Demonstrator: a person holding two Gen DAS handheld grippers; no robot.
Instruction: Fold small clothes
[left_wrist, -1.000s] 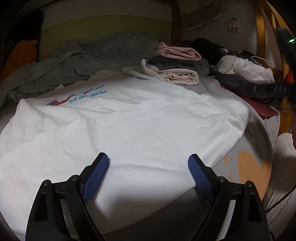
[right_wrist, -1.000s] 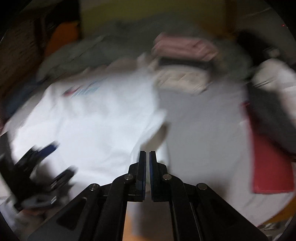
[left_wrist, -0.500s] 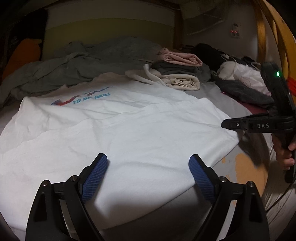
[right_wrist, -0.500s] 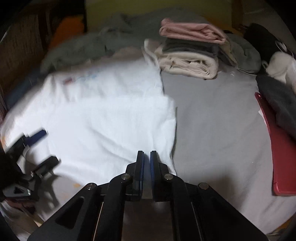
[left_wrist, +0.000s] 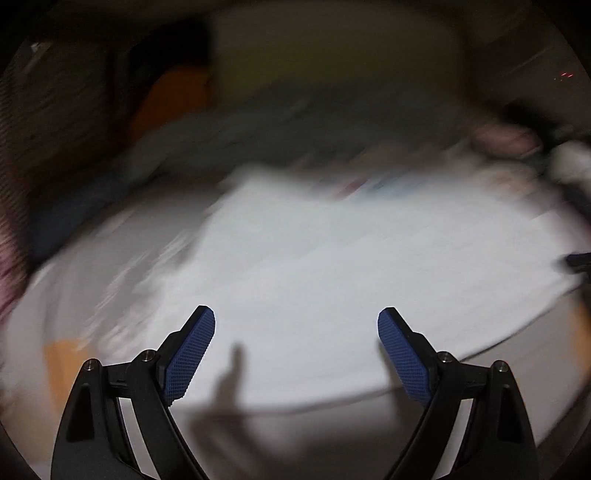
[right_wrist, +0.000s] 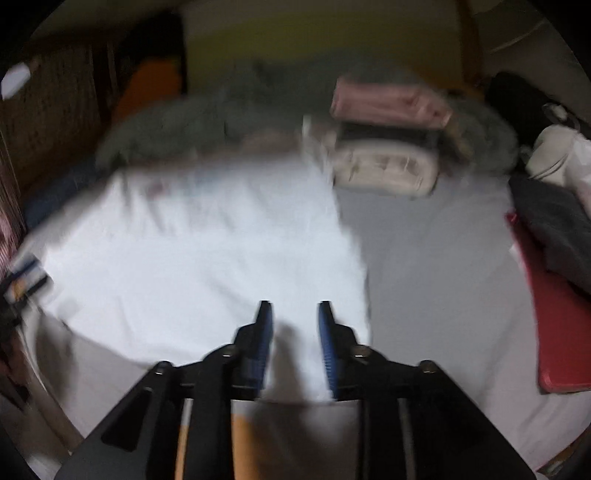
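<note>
A white T-shirt (right_wrist: 207, 258) with a small blue and red print lies spread and partly folded on the grey bed sheet (right_wrist: 436, 266). My right gripper (right_wrist: 295, 314) hovers over the shirt's near right corner; its jaws are opening, and the pads press on nothing. In the blurred left wrist view the same T-shirt (left_wrist: 351, 266) fills the middle, and my left gripper (left_wrist: 295, 325) stands wide open above its near edge, holding nothing. The left gripper also shows faintly at the far left of the right wrist view.
A stack of folded clothes (right_wrist: 388, 147), pink over dark over cream, sits beyond the shirt. A crumpled grey blanket (right_wrist: 192, 122) lies at the back. Dark garments (right_wrist: 554, 221) and a red flat item (right_wrist: 554, 332) lie along the right side.
My right gripper's jaws have parted from shut and it has sunk toward the shirt's corner. The left gripper has swung quickly, so the shirt sits further right in its blurred view.
</note>
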